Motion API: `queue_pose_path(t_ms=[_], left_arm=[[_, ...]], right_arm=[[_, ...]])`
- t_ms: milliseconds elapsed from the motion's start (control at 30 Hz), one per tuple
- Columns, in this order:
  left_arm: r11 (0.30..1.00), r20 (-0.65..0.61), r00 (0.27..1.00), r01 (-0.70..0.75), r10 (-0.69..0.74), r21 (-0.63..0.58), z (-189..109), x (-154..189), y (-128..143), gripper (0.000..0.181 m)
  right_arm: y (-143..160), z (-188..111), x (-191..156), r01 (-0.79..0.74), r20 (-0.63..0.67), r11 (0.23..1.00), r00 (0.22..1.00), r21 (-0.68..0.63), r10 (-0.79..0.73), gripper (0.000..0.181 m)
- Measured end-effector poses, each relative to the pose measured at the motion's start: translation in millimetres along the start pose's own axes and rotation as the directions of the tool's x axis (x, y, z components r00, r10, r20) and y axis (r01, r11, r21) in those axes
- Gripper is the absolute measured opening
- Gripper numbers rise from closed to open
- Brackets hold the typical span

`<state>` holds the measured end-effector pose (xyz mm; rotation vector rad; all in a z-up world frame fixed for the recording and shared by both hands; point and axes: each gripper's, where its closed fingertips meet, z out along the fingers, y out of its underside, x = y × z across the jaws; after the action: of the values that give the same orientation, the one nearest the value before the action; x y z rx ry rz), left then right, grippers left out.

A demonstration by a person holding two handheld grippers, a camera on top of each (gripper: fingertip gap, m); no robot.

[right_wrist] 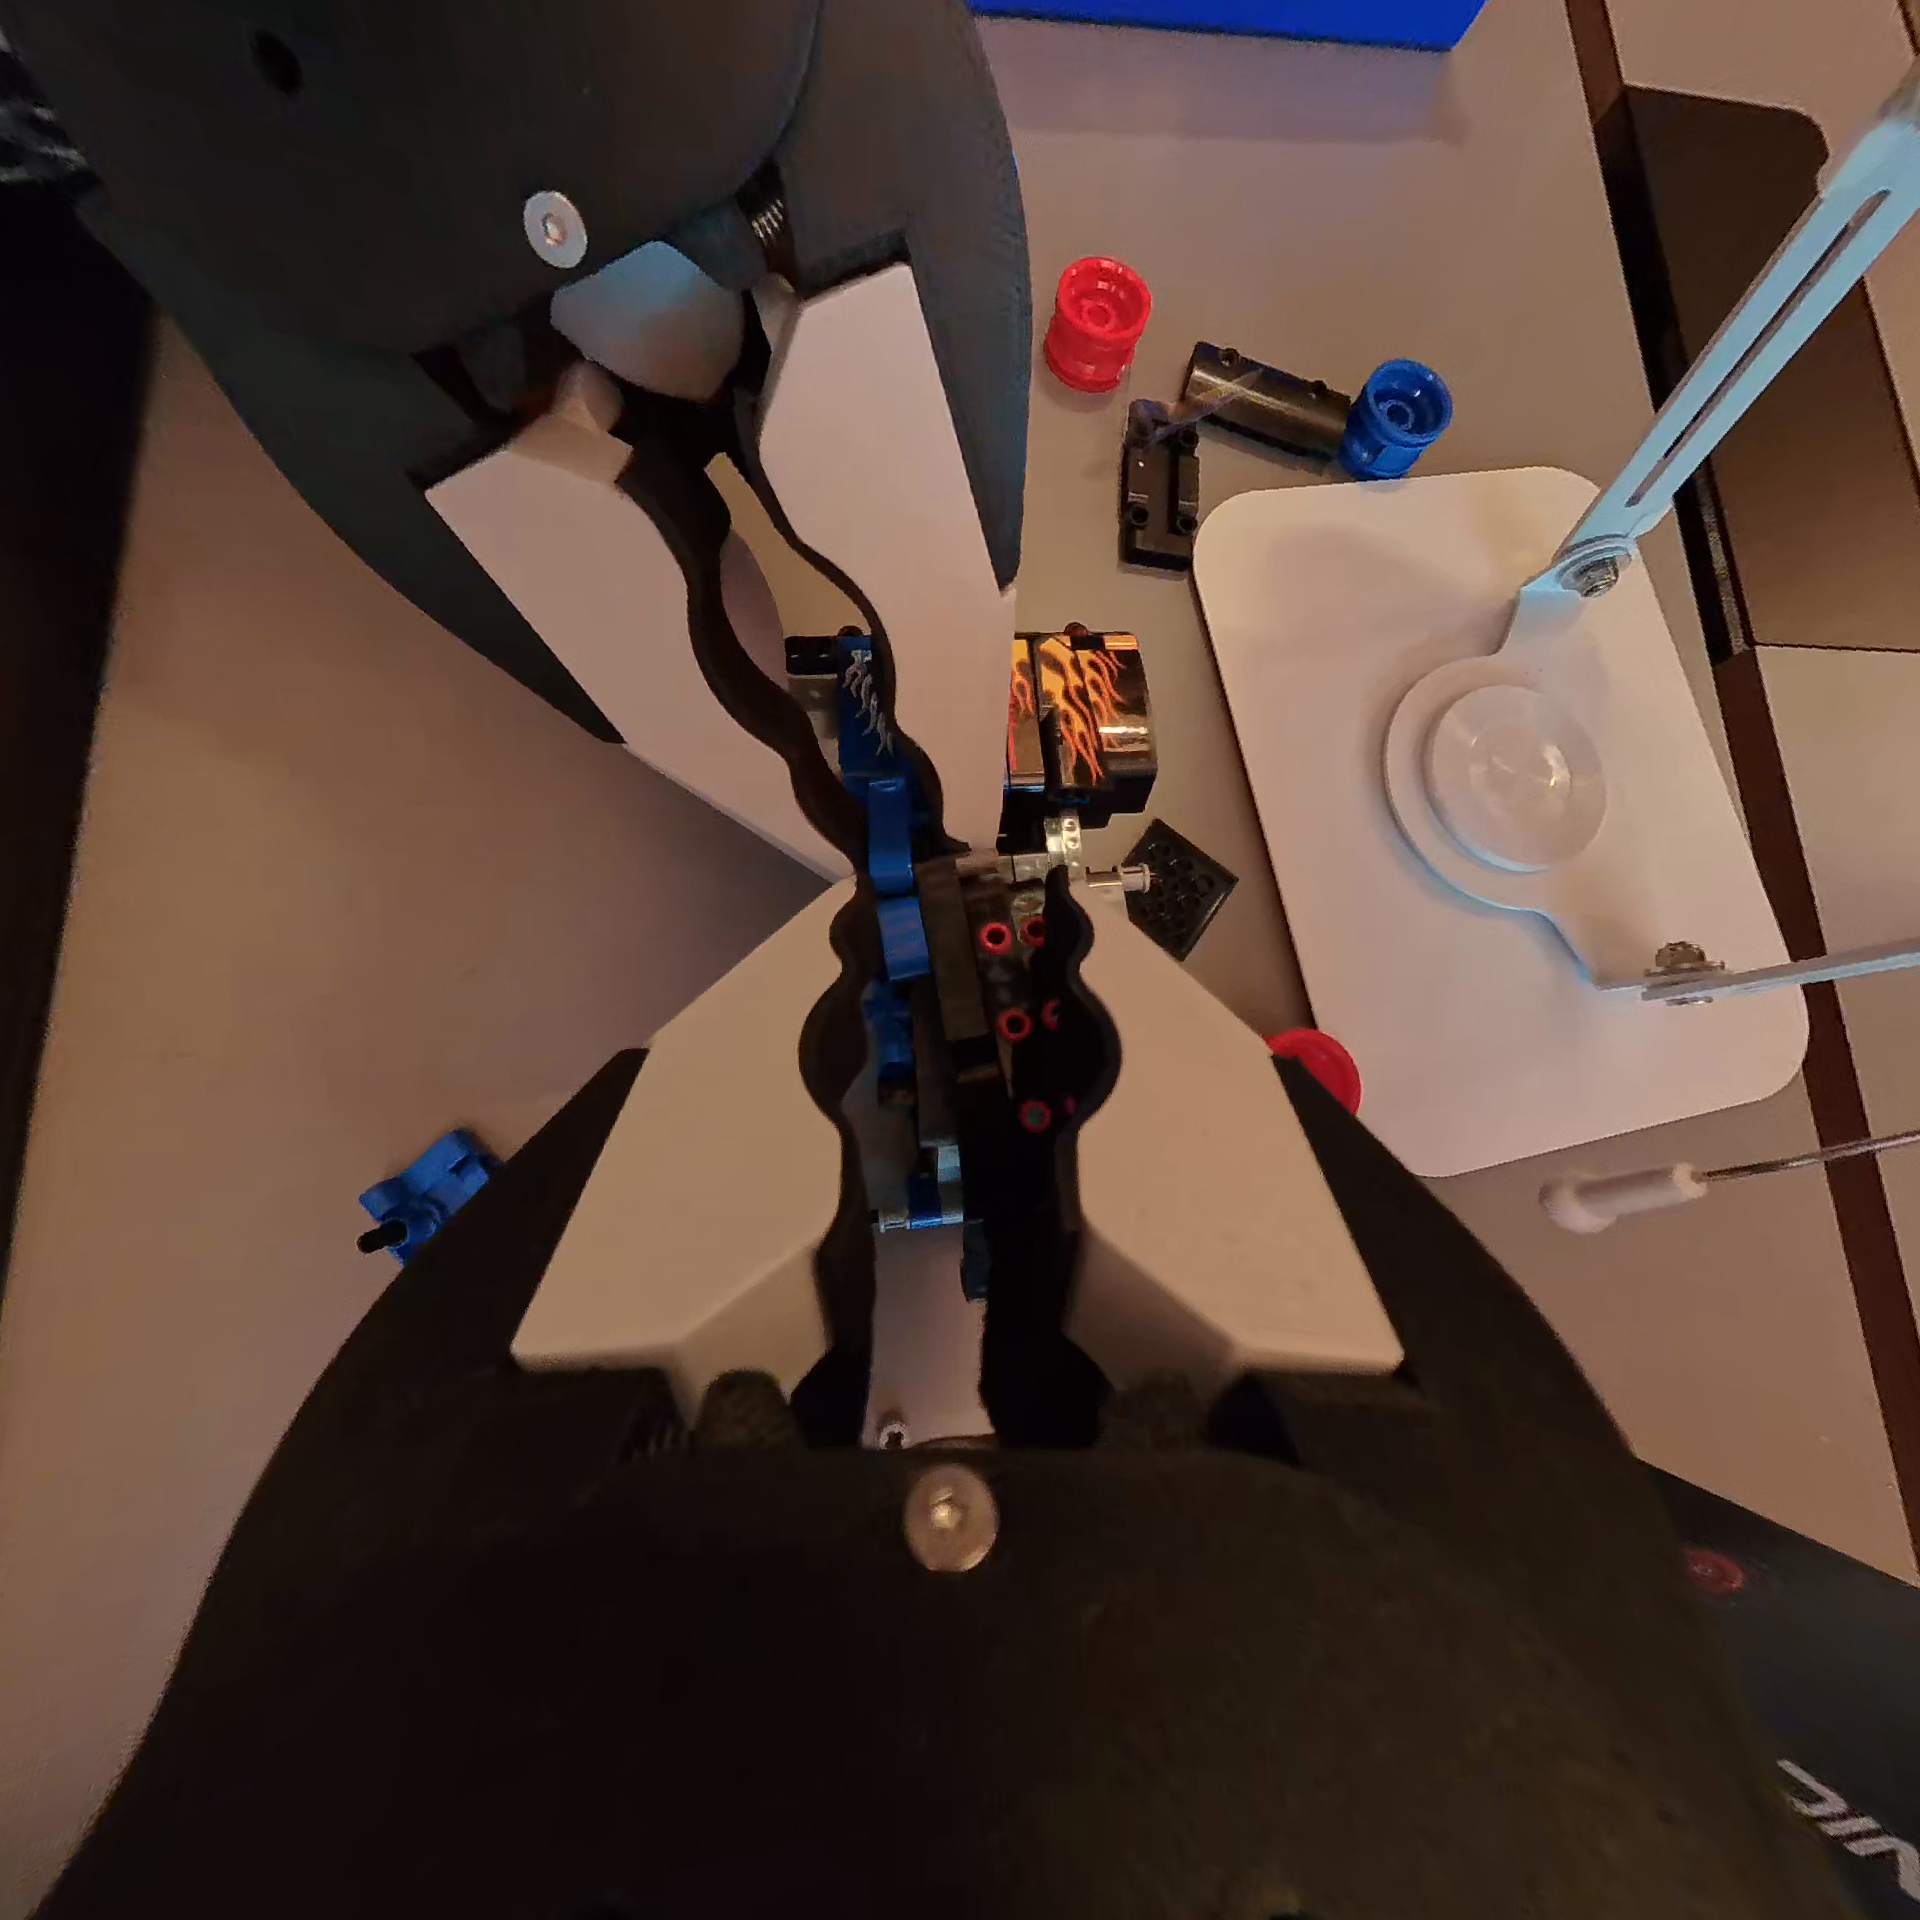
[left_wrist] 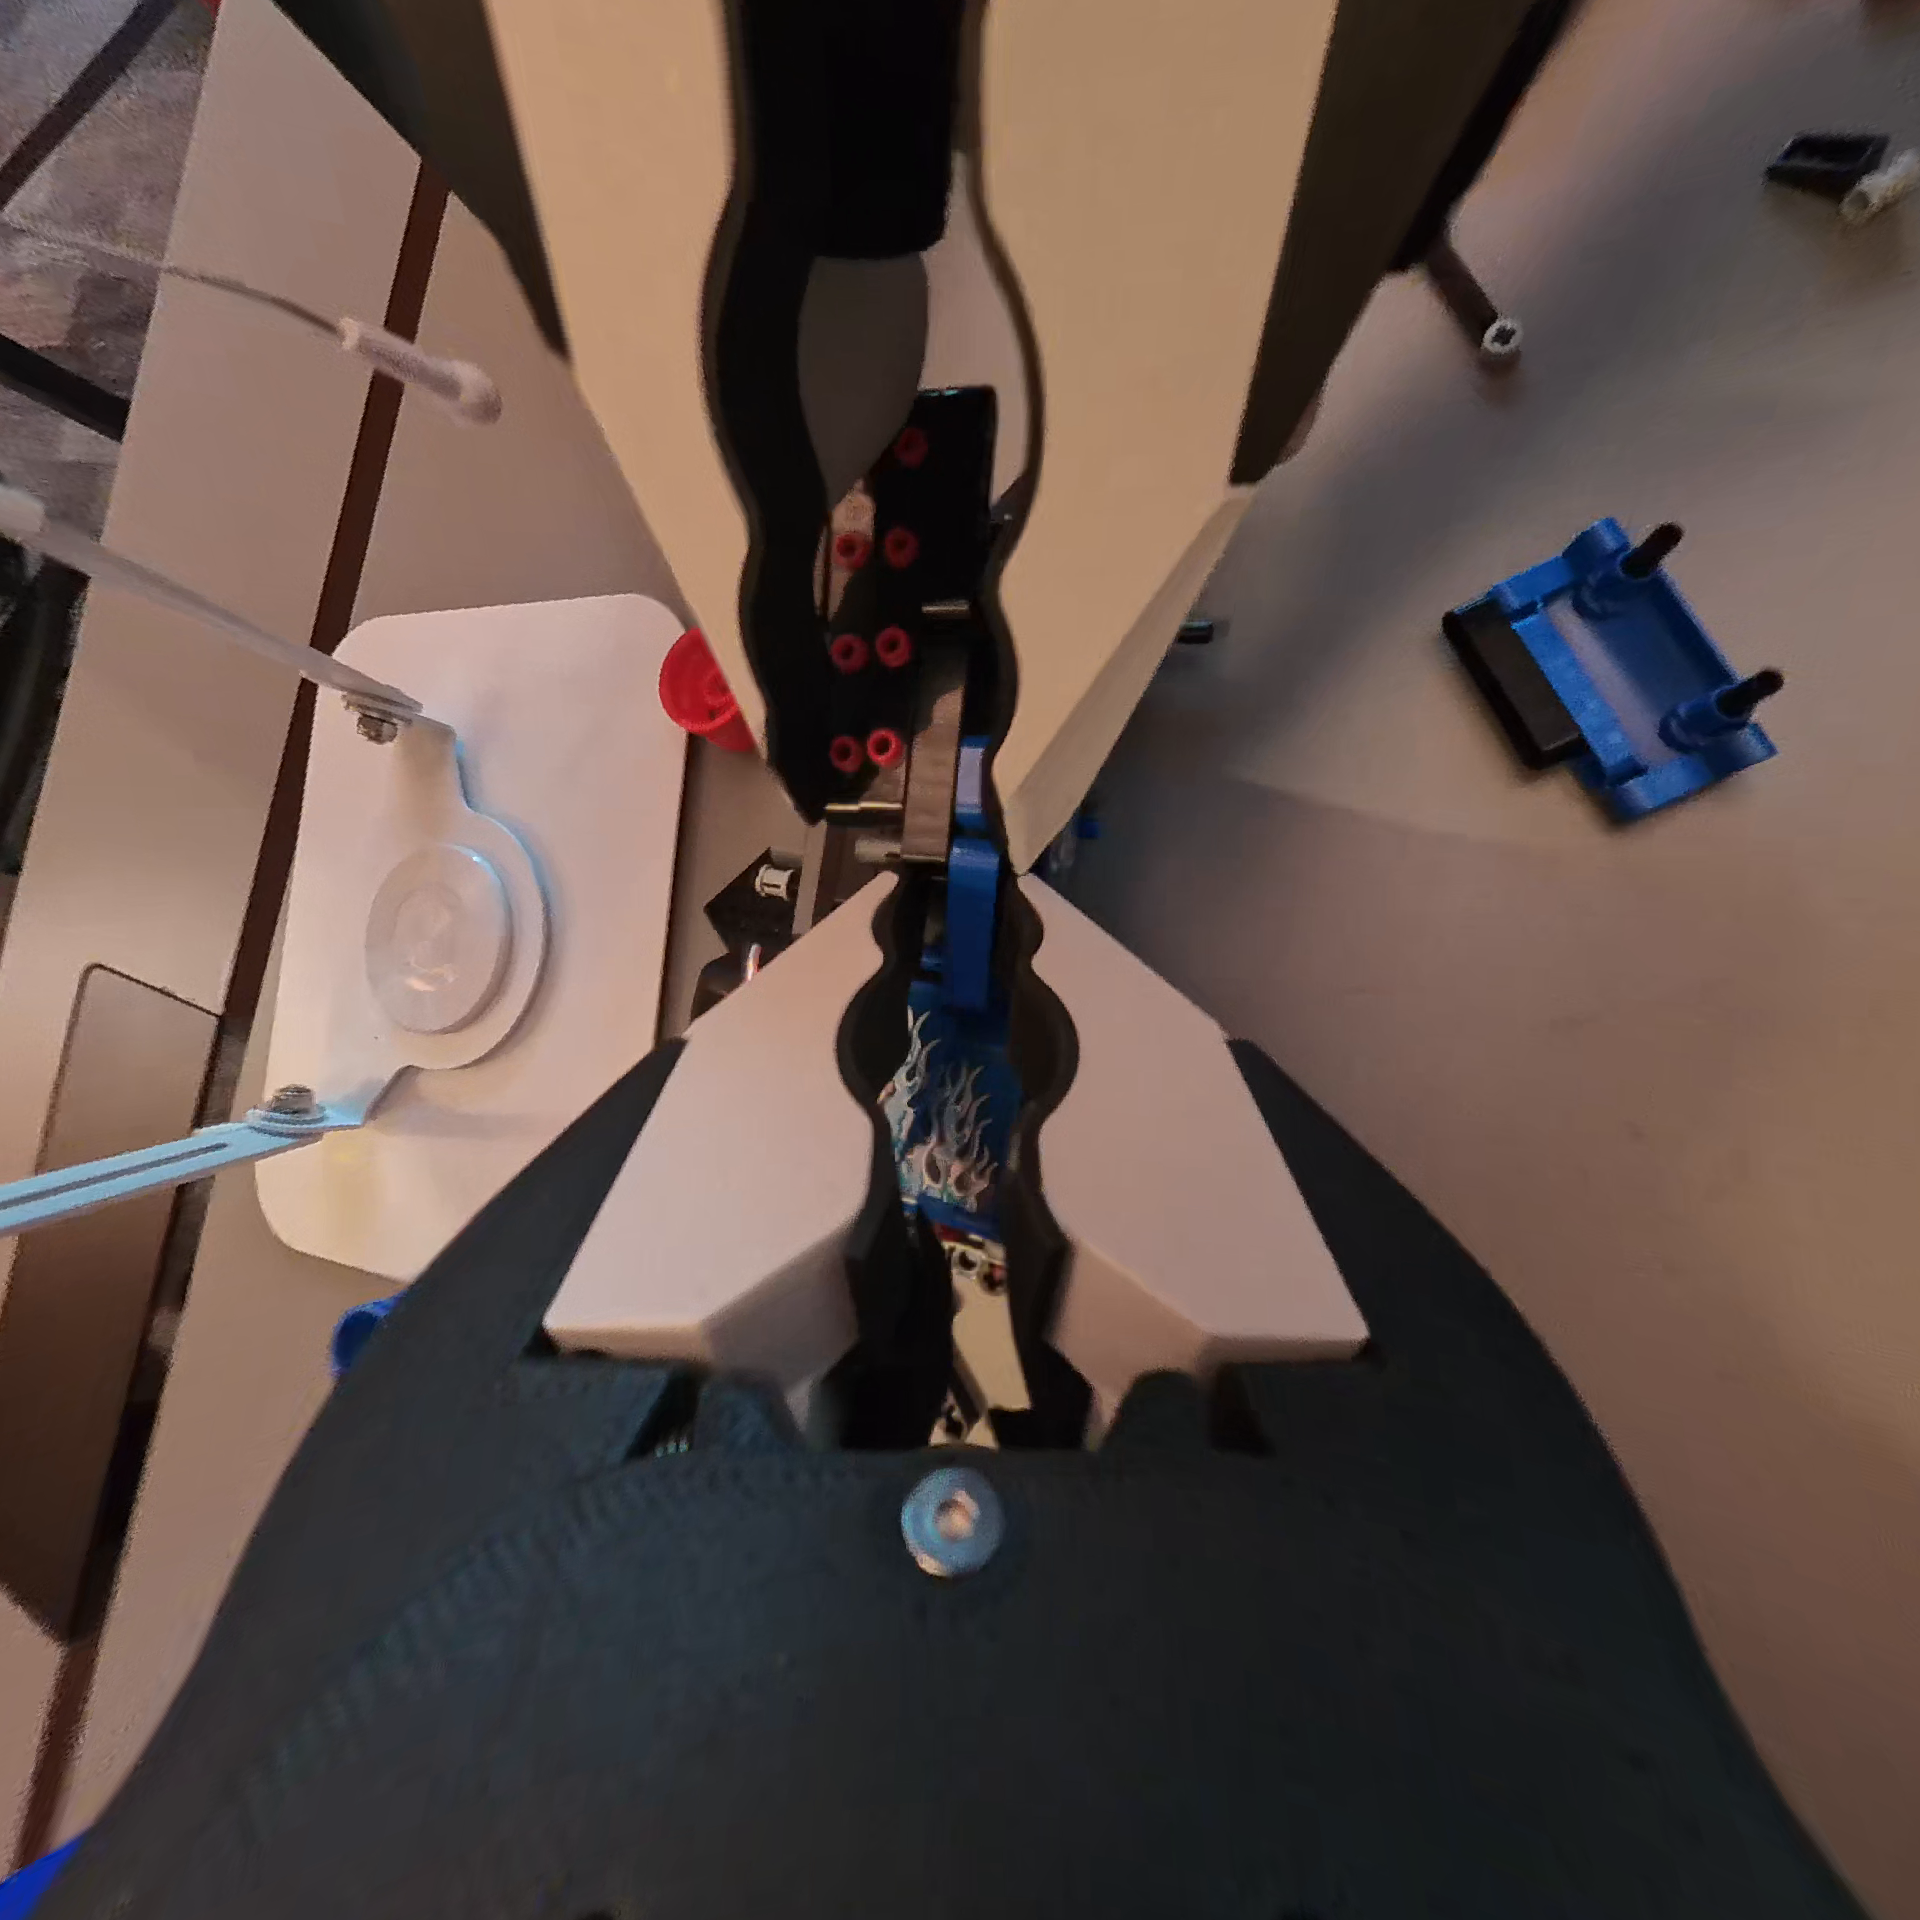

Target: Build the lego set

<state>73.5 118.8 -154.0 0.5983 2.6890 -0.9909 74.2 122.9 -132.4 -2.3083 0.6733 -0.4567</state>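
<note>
A Lego assembly is held between both grippers above the table. My left gripper is shut on its blue part with white flame print, also seen in the right wrist view. My right gripper is shut on the black beam part with red pins, which shows in the left wrist view. The two grippers meet tip to tip; the right gripper comes in from the top of the left wrist view. A black piece with orange flames sits just beyond; I cannot tell if it is attached.
On the table lie a blue sub-assembly with two black pins, a red hub, a blue hub, black connectors, a black square plate, a small blue piece and a white base with a clear dome. Less than 4 cm separates the two grippers' tips.
</note>
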Motion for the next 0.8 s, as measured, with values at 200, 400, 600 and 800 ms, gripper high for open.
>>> queue_pose_path(t_ms=[200, 400, 600, 800], left_arm=[[0.996, -0.033, 0.998, 0.061, -0.058, 0.071, -10, -2, 5, 0.037], [0.971, -0.124, 0.985, 0.140, -0.117, 0.196, -38, -3, 12, 0.045], [0.979, -0.083, 0.995, 0.074, -0.059, 0.191, -38, -1, 22, 0.044], [0.986, -0.042, 0.999, 0.015, -0.008, 0.169, -23, 1, 20, 0.024]], right_arm=[[-3, -3, -3, 0.000, 0.000, 0.999, 1.000, 0.039, 0.000, 0.033], [-5, -15, -3, 0.003, -0.016, 0.998, 1.000, 0.060, -0.002, 0.035], [0, -21, -6, 0.045, -0.053, 0.999, 0.998, 0.024, -0.044, 0.032], [8, -21, -36, 0.101, -0.004, 0.994, 0.995, -0.040, -0.102, 0.021]])
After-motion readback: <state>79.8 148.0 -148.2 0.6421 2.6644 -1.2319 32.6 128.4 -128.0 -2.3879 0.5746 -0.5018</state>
